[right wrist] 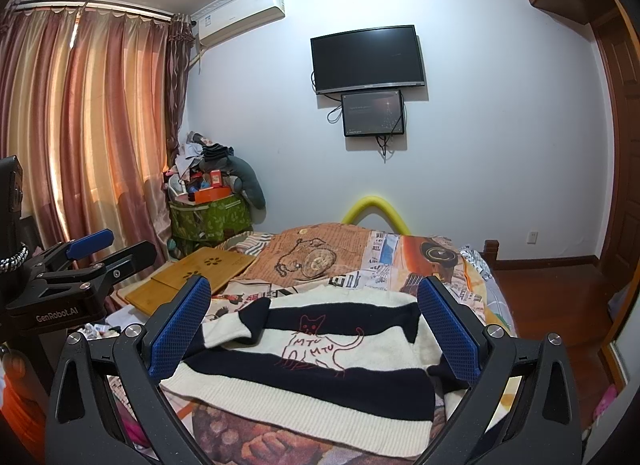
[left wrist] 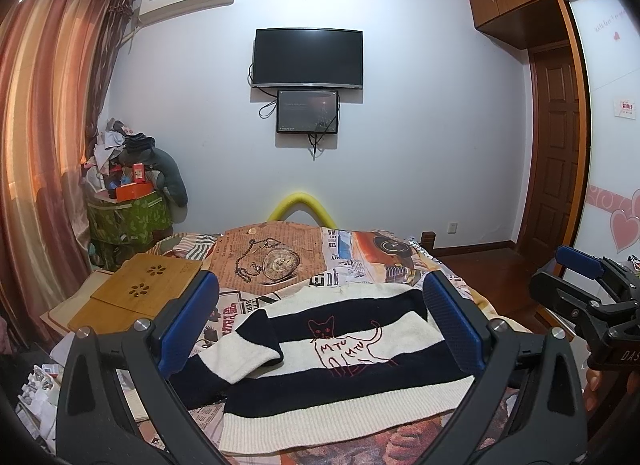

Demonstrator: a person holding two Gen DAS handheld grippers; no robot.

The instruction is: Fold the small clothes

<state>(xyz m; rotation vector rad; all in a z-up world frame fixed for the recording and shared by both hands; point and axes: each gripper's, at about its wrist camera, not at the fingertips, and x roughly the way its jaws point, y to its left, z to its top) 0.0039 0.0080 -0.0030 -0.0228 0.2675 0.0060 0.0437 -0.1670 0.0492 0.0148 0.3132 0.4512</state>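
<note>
A small navy-and-cream striped sweater (left wrist: 344, 365) lies flat on the bed (left wrist: 360, 249), at 6 o'clock in both views. Its chest carries a red-stitched cat outline (left wrist: 344, 341) lettered "MTU MTU". One sleeve (left wrist: 248, 353) is folded across the front at 9 o'clock. The left hand-held gripper (left wrist: 320, 321) hangs over it with blue pads spread wide apart, holding nothing; the right hand-held gripper (right wrist: 316, 329) is likewise spread and empty. Seen from the right wrist at 9 o'clock, the left tool's body reads "GenRobot.AI". A bamboo lap tray (left wrist: 144, 289) sits at 10 o'clock.
</note>
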